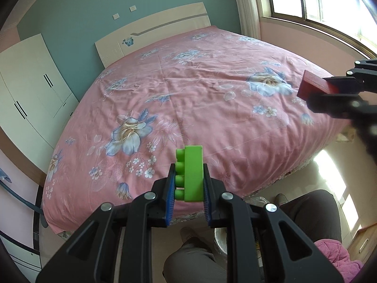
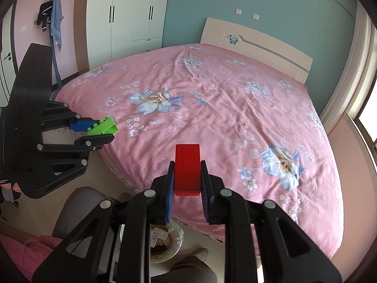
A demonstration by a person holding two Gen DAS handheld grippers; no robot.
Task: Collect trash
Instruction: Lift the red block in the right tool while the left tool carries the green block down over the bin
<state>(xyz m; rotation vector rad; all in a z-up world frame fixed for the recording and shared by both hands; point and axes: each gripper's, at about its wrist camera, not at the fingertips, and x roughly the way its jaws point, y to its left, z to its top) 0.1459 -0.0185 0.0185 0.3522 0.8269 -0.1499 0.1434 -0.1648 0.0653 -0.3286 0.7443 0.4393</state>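
No words or numbers can be read here: the small white print low on the side of the left gripper [image 2: 103,129] and the printed wrappers in the trash bin [image 2: 165,240] on the floor are too small and blurry to make out.

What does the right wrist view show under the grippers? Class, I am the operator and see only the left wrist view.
Observer: A trash bin lined with a clear bag, wrappers inside, stands on the floor below the right gripper.
Operator: What does that gripper hold? I see only a red end.
Observer: A smooth red rectangular plastic block, clamped between both blue pads.
Operator: Anything left of the wardrobe?
Observer: A blue towel and a black garment hang by the pink wall.
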